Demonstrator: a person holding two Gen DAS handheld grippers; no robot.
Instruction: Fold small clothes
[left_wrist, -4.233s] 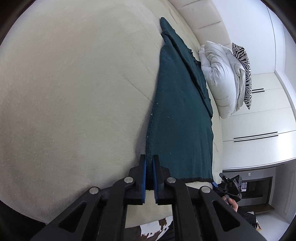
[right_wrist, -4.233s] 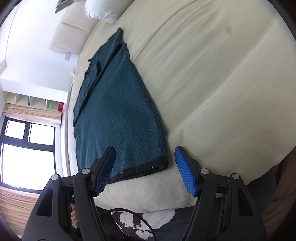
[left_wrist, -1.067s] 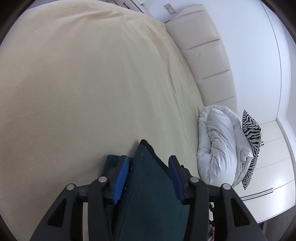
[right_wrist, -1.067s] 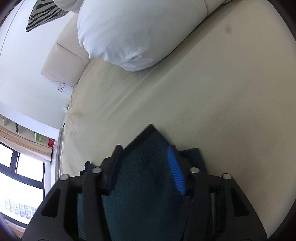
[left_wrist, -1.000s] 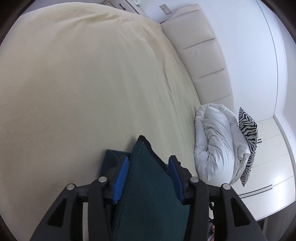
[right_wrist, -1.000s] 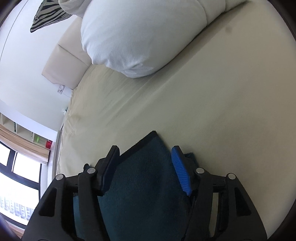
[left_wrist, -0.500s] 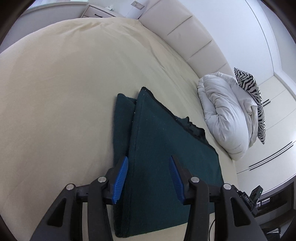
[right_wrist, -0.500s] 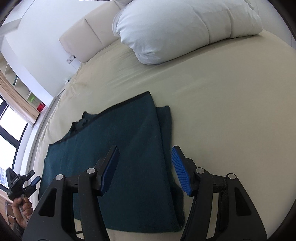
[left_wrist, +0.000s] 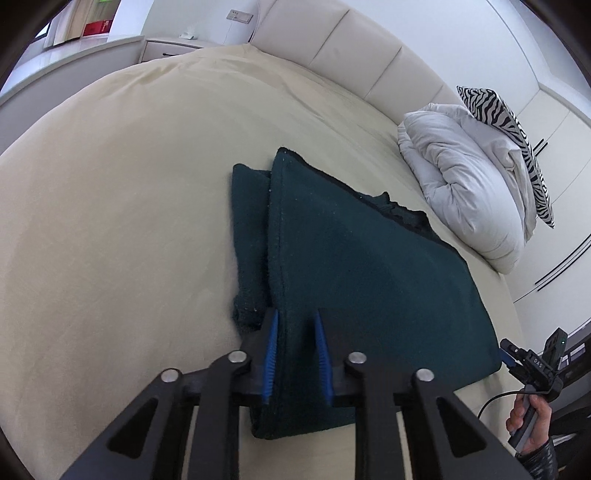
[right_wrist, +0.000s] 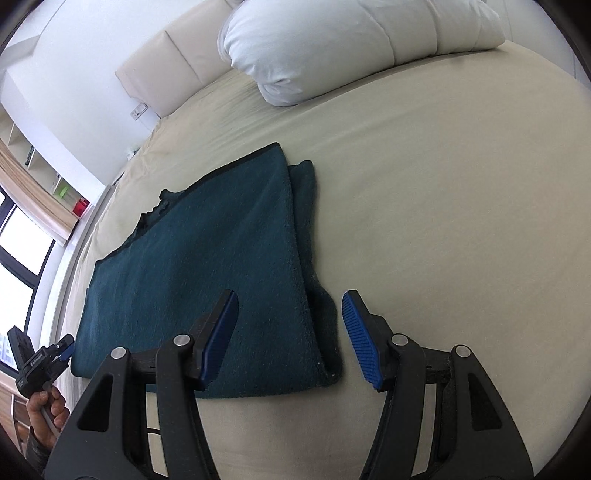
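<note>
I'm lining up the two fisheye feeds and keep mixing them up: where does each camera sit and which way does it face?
Left wrist: rides the left gripper, looking along the folded dark teal knit garment toward the cream padded headboard; the right gripper shows in a hand.
Right wrist: rides the right gripper, jaws open over the garment's near corner, facing the white duvet.
Shared: garment, beige bed sheet, duvet, headboard.
</note>
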